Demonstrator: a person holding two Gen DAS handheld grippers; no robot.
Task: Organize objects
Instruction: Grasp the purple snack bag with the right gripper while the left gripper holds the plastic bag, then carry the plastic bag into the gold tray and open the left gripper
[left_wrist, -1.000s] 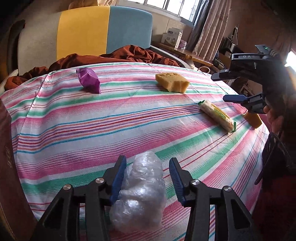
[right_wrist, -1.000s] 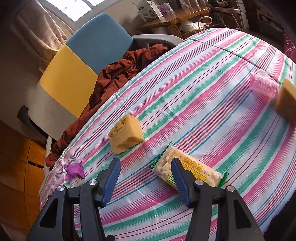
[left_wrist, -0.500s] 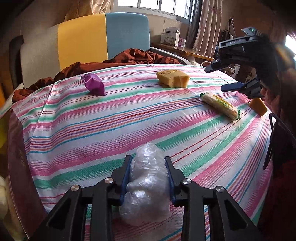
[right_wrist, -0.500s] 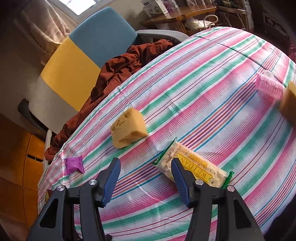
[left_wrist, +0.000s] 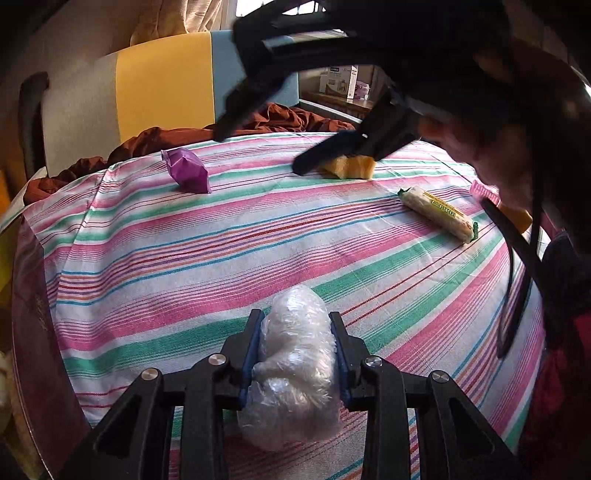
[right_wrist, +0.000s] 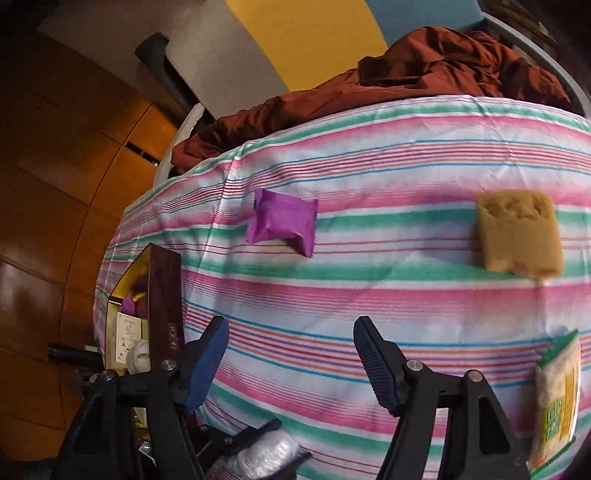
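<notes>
Left wrist view: left gripper (left_wrist: 295, 350) clamped on crumpled clear plastic bundle (left_wrist: 295, 365), low over striped tablecloth (left_wrist: 184, 258) near its front edge. Right wrist view: right gripper (right_wrist: 291, 365) empty, jaws opening, aimed toward purple packet (right_wrist: 282, 225), with sponge (right_wrist: 517, 236) well to one side. Likely risks: soft bundle slipping under squeeze; right gripper crossing above left, inviting collision.

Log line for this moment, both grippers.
left gripper: shut on clear crumpled plastic-wrap bundle | right gripper: opening, empty, facing purple foil snack packet
</notes>
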